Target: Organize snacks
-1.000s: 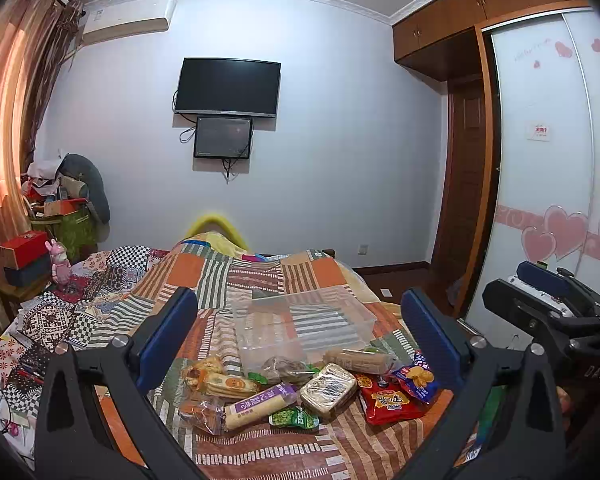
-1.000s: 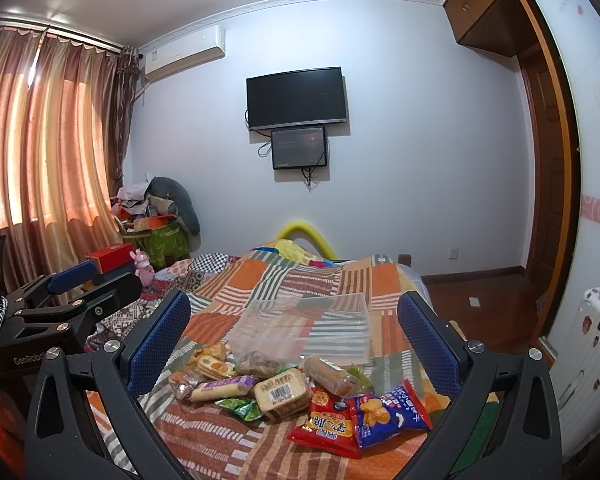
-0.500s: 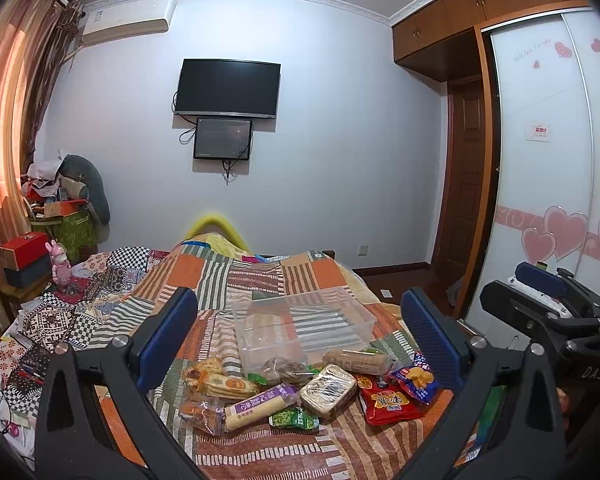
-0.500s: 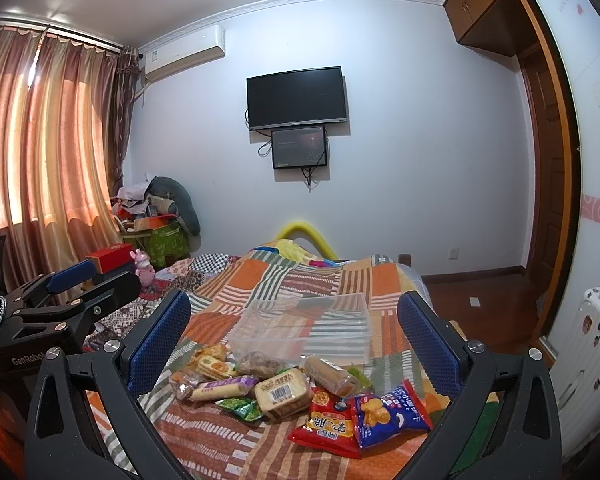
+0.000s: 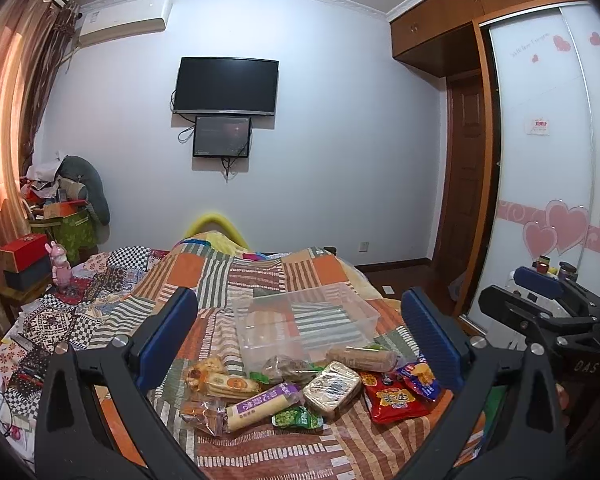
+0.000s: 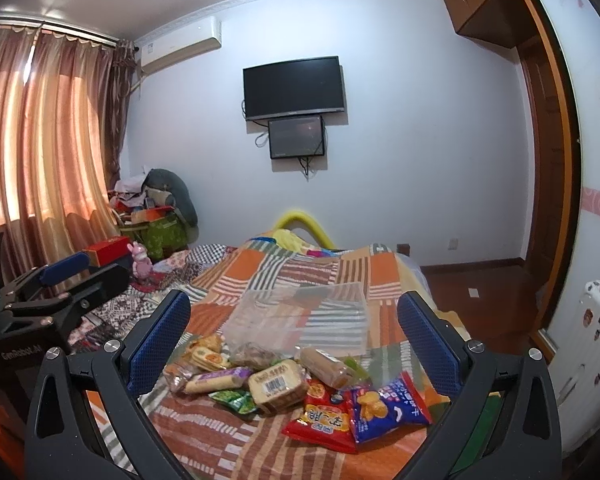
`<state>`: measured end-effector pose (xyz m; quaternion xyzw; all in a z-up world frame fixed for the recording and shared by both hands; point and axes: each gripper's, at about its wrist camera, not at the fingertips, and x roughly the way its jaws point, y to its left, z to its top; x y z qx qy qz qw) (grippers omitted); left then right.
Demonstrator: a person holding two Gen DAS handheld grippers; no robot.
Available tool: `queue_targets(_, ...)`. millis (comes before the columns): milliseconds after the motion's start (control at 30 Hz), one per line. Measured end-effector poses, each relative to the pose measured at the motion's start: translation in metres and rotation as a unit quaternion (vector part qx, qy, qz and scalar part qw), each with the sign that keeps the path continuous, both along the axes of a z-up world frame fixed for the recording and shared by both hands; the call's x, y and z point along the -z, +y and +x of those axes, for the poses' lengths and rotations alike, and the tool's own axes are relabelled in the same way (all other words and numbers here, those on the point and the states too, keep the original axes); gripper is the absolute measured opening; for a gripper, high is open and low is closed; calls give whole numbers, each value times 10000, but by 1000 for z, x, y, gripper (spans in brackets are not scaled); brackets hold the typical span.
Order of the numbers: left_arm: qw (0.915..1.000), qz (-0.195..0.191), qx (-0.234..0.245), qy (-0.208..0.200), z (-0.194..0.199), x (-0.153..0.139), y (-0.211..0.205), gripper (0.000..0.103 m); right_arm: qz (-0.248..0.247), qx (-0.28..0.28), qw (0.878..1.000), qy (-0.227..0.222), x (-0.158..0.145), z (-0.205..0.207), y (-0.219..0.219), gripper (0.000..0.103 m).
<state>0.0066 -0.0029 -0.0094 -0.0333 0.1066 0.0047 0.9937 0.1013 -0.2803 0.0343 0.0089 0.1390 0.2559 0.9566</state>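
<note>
Several wrapped snacks lie in a pile on the striped bedspread. Among them are a purple-labelled biscuit roll, a wrapped bread block, a red packet and a blue chip bag. A clear plastic bin stands empty just behind the pile; it also shows in the right wrist view. My left gripper is open and empty, held above and short of the pile. My right gripper is open and empty, to the right of the left one.
The bed's right edge drops to a wooden floor by a wardrobe. Patterned bedding and a cluttered stand lie to the left. A TV hangs on the far wall.
</note>
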Motion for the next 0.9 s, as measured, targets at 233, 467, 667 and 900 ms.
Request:
queue_targets(233, 9992, -16, 66, 395, 25, 15, 1, 90, -112, 195, 9987, 468, 22, 22, -20, 87)
queue_targets(467, 9906, -153, 434, 1290, 73, 50, -5, 69, -327, 536, 9924, 1060, 55, 53, -48, 78)
queue_targets(667, 9771, -147, 785, 1972, 113, 91, -20, 69, -483, 626, 9834, 1632, 80, 77, -62, 77)
queue_targets(900, 9576, -75, 1084, 2668, 148, 136, -33, 69, -644, 407, 9763, 2026, 104, 90, -59, 84)
